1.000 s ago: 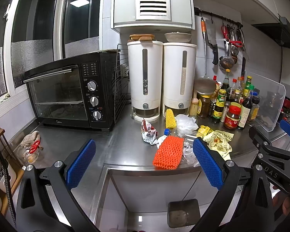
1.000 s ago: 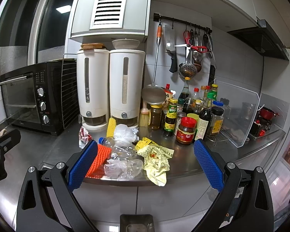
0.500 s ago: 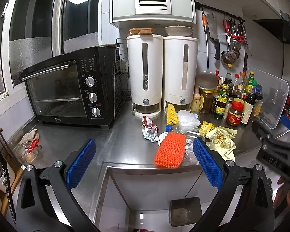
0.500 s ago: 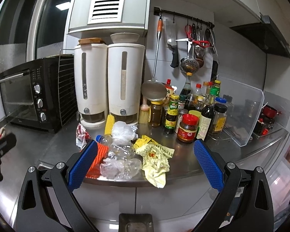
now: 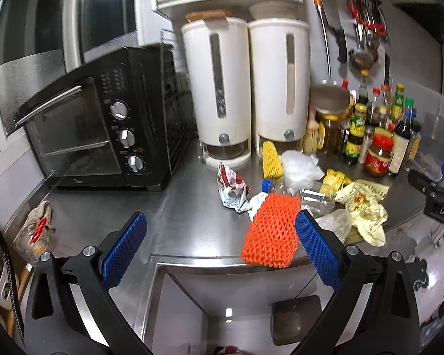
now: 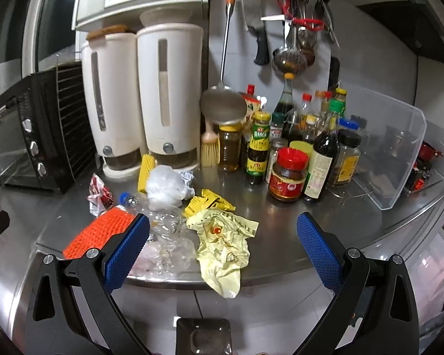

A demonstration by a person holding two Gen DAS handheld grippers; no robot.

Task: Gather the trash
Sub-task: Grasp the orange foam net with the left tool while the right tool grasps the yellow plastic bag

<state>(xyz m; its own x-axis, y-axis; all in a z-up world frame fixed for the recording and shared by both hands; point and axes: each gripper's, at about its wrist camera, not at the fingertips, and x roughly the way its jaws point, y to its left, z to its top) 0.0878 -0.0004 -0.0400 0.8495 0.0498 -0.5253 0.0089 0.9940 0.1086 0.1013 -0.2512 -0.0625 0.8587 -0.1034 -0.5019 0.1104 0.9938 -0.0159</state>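
Trash lies in a heap on the steel counter (image 5: 192, 224): an orange foam net (image 5: 270, 233), a crushed clear bottle (image 5: 305, 193) with a blue cap, a red-and-white wrapper (image 5: 232, 188), a white plastic bag (image 5: 300, 168), a yellow foam net (image 5: 270, 156) and a crumpled yellow bag (image 5: 365, 207). My left gripper (image 5: 220, 248) is open, just short of the counter's edge, its right pad beside the orange net. My right gripper (image 6: 222, 248) is open, with the yellow bag (image 6: 222, 245) and the clear bottle (image 6: 162, 222) between its pads; the orange net (image 6: 100, 232) lies to their left.
A black toaster oven (image 5: 103, 127) stands at the left, two white dispensers (image 5: 245, 88) at the back. Sauce bottles and jars (image 6: 305, 153) crowd the right, beside a clear plastic bin (image 6: 393, 153). Utensils (image 6: 290, 44) hang on the wall. A cloth with a jar (image 5: 37, 230) sits far left.
Both grippers have moved closer to the counter and the trash heap; the heap now fills more of each view. Both stay open and nothing was taken hold of.
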